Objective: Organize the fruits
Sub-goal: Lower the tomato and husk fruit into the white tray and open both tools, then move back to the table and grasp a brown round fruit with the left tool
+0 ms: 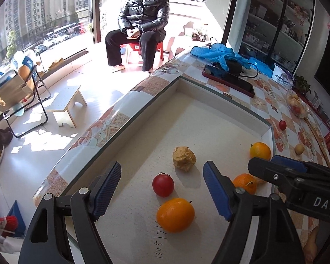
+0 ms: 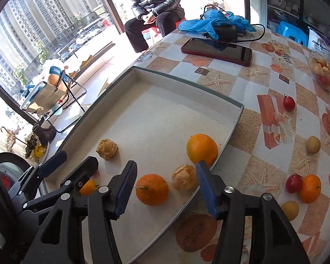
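A shallow white tray (image 1: 222, 101) lies on the table. Between the open jaws of my left gripper (image 1: 162, 169) rest a red tomato (image 1: 162, 184) and an orange fruit (image 1: 175, 214), neither touched by the pads. A tan wrinkled fruit (image 1: 184, 158) sits just beyond them. My right gripper (image 2: 166, 167) is open over a stemmed tangerine (image 2: 151, 189), which lies in the tray beside a second tan fruit (image 2: 184, 180). A large orange (image 2: 202, 148) sits by the tray's right wall.
Loose on the tablecloth right of the tray are two tomatoes (image 2: 288, 103), a tangerine (image 2: 309, 188) and small yellow fruits (image 2: 313, 144). A glass bowl (image 2: 323, 74) of fruit, a phone (image 2: 216, 48) and blue gloves (image 2: 211, 22) lie further back. A person (image 1: 143, 22) sits beyond the table.
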Motion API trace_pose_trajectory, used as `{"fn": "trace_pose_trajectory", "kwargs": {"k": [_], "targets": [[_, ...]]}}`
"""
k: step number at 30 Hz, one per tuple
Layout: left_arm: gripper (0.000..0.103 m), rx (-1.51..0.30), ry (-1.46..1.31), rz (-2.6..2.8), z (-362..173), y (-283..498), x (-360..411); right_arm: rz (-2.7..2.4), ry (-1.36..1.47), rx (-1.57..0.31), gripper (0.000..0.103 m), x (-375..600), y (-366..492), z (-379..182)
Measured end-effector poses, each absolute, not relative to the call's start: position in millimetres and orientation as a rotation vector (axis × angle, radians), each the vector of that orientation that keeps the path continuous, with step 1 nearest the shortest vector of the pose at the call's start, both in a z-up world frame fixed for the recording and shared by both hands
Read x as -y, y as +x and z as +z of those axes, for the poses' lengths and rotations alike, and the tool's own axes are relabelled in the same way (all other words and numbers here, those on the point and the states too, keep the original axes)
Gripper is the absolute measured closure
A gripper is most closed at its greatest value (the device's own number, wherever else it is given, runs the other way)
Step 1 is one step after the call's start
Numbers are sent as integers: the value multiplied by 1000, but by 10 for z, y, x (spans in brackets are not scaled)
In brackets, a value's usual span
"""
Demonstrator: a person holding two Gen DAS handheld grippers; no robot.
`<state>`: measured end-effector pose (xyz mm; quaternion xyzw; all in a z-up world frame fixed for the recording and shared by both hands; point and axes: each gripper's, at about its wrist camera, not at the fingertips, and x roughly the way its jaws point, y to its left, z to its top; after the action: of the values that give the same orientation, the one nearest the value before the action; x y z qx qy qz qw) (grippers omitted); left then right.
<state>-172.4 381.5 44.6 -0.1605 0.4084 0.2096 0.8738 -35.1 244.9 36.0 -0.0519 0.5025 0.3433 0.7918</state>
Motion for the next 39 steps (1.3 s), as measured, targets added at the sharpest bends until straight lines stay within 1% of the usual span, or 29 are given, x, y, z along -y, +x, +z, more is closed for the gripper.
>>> {"fn": "trace_pose_trajectory", "kwargs": {"k": [1,2,8,11,14,18,23,28,31,39], "targets": [[21,-852,-344,434,454,-1726,-3817,751,-88,-1077,13,-2425,-356,387],[21,-852,-345,435,466,-1728,-3810,737,-83,-1064,0,-2404,-367,421],[21,-820,-293,416,606,-1717,-3602,711,-92,-966,0,-2185,-450,631],[21,-816,-270,371,674,-1674,-3432,659,-128,-928,0,-1952,-467,646],[21,-811,-225,320,722,-1625,-3196,571,-148,-930,0,-1593,-433,580],[21,-814,-160,238,733,-1529,-2795,458,-105,-969,0,-988,-390,397],[21,-855,-91,115,621,-1363,-2232,299,-86,-1028,0,-300,-383,97],[21,-930,-61,36,370,-1192,-1788,168,-75,-1011,0,244,-456,-53],[21,-948,-42,35,264,-1085,-1630,147,-76,-941,0,379,-573,-63],[21,-960,-47,52,120,-740,-1465,138,-74,-934,0,367,-590,-61]]}}
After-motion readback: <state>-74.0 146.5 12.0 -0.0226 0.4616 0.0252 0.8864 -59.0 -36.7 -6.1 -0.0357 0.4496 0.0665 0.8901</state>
